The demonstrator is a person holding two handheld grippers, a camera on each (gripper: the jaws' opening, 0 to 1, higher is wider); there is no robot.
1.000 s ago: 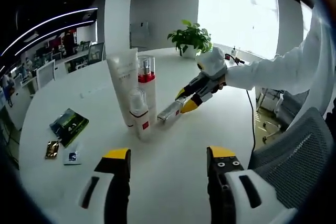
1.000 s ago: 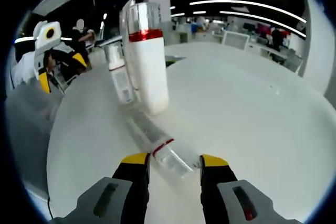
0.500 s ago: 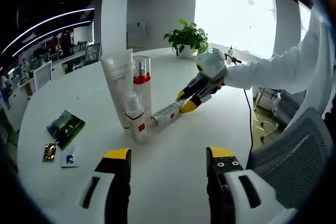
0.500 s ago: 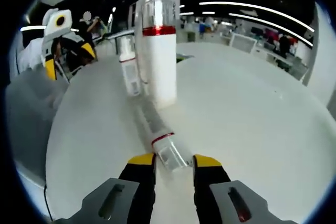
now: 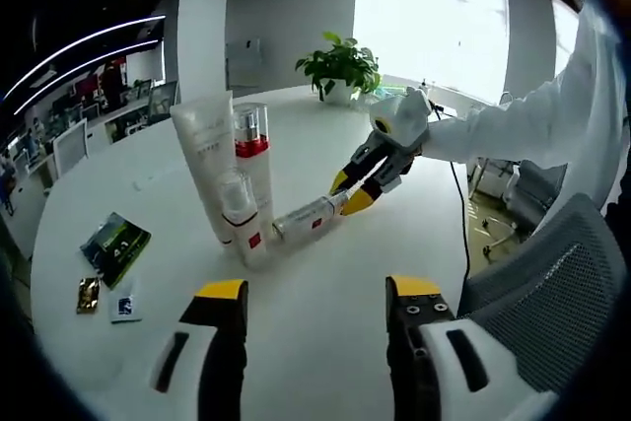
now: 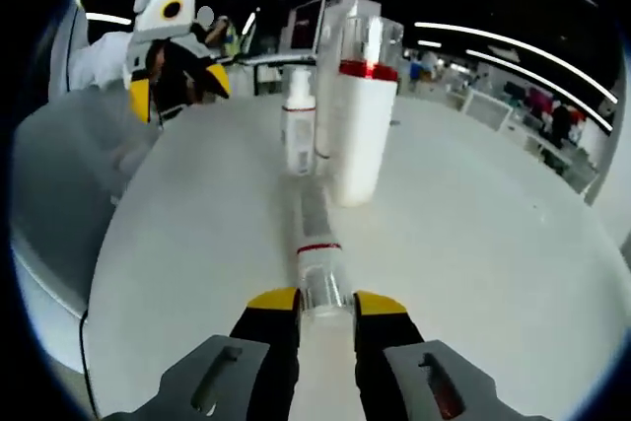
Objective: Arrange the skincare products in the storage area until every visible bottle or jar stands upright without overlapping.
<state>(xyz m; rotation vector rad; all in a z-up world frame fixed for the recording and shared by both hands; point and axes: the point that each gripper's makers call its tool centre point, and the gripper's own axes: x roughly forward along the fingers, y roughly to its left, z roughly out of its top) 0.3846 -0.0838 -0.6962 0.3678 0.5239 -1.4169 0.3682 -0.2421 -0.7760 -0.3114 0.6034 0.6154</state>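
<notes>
- While the right gripper was still spread around the clear cap a second ago, its yellow-tipped jaws now pinch that cap end of the lying bottle — the grasp looks made.
- In the left gripper view the same right gripper holds the lying bottle by its end; the bottle's far end points toward the standing group and lies just beside it.
- Straight ahead of the right gripper, past the lying bottle, stand three upright products: a red-collared pump bottle, a small spray bottle to its left, and a white tube behind them.
- Compared with the earlier pictures the lying bottle has swung to line up with the jaws and seems drawn slightly away from the pump bottle, though the camera has also shifted, so I cannot be sure how much the bottle itself moved.
- With the grip closed, the step in hand is probably to tip this bottle upright and set it on bare table beside the group, without knocking the small spray bottle.
- The left gripper hangs spread and empty, well short of the products, which lie ahead and slightly left of it.
- Left of that gripper, some sachets lie flat on the table — not bottles or jars.
</notes>
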